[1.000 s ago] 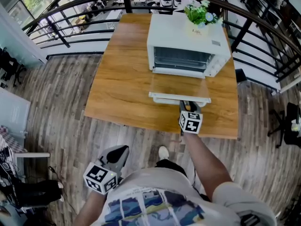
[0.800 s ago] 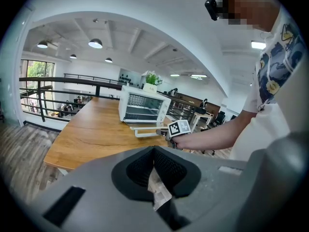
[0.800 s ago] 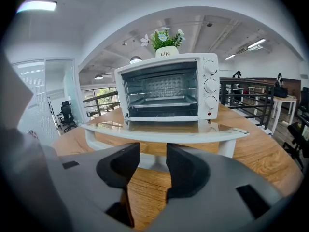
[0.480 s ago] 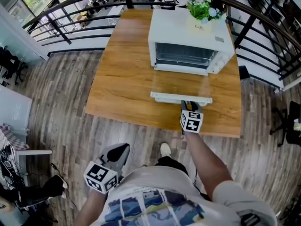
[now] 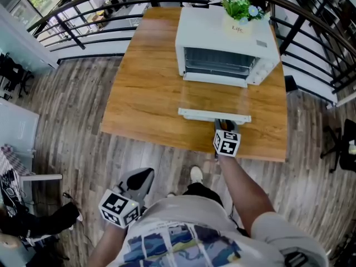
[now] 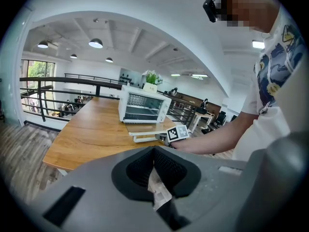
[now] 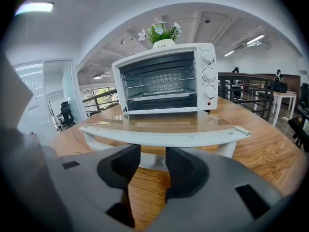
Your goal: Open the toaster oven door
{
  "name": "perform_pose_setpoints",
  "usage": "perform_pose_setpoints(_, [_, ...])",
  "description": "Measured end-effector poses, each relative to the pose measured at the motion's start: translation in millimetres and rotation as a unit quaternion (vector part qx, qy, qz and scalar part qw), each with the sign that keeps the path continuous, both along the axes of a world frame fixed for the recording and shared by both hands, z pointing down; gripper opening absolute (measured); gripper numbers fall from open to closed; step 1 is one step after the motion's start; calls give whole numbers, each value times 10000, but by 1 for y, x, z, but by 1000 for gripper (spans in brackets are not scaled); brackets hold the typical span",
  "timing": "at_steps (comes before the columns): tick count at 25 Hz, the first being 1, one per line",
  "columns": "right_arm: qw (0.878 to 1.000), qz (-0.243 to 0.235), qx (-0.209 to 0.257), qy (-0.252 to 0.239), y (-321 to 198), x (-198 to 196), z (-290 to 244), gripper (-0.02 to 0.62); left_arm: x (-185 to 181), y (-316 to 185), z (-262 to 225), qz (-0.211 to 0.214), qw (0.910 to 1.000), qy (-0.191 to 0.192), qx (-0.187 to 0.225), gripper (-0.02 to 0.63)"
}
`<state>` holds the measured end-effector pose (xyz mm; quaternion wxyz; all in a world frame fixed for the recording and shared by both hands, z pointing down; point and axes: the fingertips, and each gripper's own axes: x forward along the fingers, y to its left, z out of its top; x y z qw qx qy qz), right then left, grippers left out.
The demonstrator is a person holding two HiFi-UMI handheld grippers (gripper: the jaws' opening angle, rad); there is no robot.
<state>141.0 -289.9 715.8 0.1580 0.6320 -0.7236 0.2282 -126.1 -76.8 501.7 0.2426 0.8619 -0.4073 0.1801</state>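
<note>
Head view first: a dark railing (image 5: 72, 32) curves around the upper edge, plank floor (image 5: 72, 149) all round, and a wooden table (image 5: 150, 82) fills the middle. Nothing blocks the approach. The white toaster oven (image 5: 222, 38) sits at the table's upper right with a potted plant (image 5: 240, 10) on its roof. Its glass door (image 5: 214, 99) lies flat, fully dropped toward the bottom of the frame. The right gripper (image 5: 223, 125) is right at the door's handle (image 5: 194, 114). The left gripper (image 5: 140, 179) hangs low at lower left, well off the table.

Left gripper view: its jaws are drawn almost together at lower centre (image 6: 155, 166), nothing between them. The oven (image 6: 143, 108) stands mid-frame, open.

Right gripper view: the oven (image 7: 164, 81) looms upper centre, wire racks (image 7: 159, 93) inside, three knobs (image 7: 208, 74) down its right side. The door (image 7: 164, 124) stretches level across the frame. The right gripper's jaws (image 7: 153, 166) stand wide just under its front edge and have just been closing a little. The handle (image 7: 227, 149) shows through the gap, and the pads are not pressing on it.
</note>
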Motion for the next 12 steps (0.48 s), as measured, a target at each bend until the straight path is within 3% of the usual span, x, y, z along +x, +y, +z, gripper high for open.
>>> perform_pose_setpoints(12, [9999, -24, 122, 41, 1, 1, 12, 153, 3, 1, 3, -74, 9999, -26, -99, 3])
